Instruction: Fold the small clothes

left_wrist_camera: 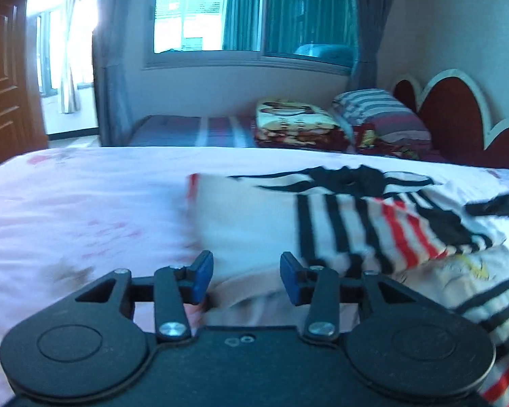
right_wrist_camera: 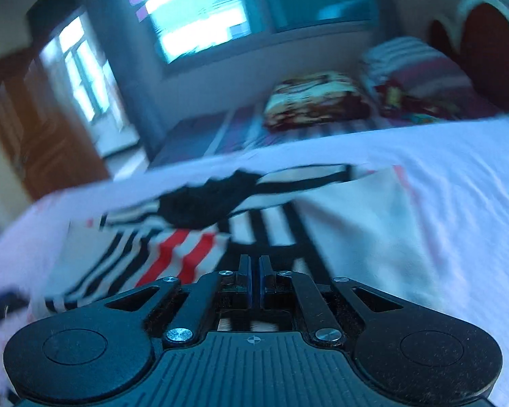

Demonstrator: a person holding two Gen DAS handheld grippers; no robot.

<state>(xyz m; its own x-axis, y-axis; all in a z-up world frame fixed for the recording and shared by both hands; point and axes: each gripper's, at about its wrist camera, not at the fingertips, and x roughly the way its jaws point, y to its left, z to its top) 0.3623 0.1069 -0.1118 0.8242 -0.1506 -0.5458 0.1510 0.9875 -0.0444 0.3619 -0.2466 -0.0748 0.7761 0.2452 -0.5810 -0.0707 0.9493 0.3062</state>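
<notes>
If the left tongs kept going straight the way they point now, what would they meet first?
Most likely the white part of the striped shirt lying on the bed. The left tongs are open and angled down at it, with nothing between. How far off the cloth lies is hard to judge through the blur.
</notes>
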